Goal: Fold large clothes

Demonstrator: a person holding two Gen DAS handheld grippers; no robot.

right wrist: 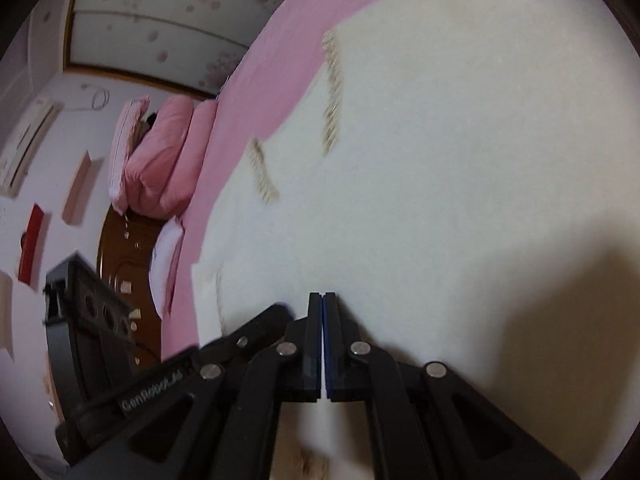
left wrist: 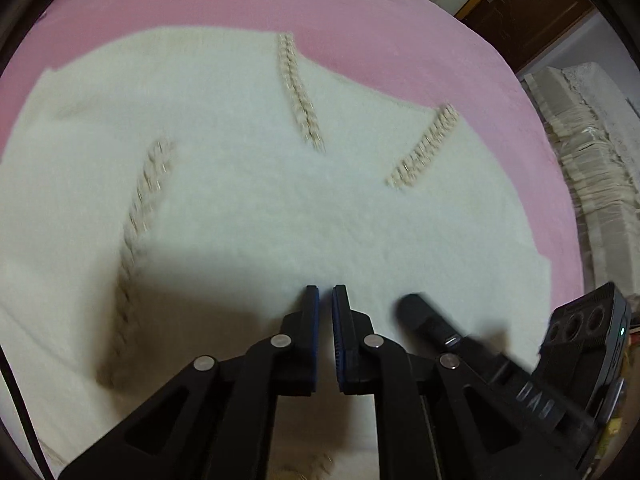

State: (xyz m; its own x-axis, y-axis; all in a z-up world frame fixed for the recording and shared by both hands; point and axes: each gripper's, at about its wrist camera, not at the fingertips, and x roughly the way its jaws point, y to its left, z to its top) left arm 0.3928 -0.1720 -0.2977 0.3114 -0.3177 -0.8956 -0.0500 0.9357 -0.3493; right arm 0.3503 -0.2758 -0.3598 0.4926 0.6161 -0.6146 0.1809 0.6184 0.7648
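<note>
A cream fluffy garment (left wrist: 320, 208) (right wrist: 460, 160) lies spread flat on the pink bed sheet (left wrist: 240, 0) (right wrist: 248, 120). Beige braided trim strips (left wrist: 300, 92) (right wrist: 334, 88) run across it. My left gripper (left wrist: 325, 292) points steeply down at the garment's near part. Its blue-padded jaws are shut to a thin slit, and no fold of cloth shows between them. My right gripper (right wrist: 323, 297) is shut with the pads together and nothing in them, low over the cloth. The two grippers are close side by side: the right gripper (left wrist: 418, 310) shows blurred in the left wrist view, and the left gripper (right wrist: 276, 314) shows in the right wrist view.
Pink pillows (right wrist: 160, 152) and a dark wooden headboard (right wrist: 120, 264) are at one end of the bed. A pale stacked bundle (left wrist: 592, 160) sits beside the bed edge, with a wooden door (left wrist: 532, 4) behind it. An air conditioner (right wrist: 28, 140) hangs on the wall.
</note>
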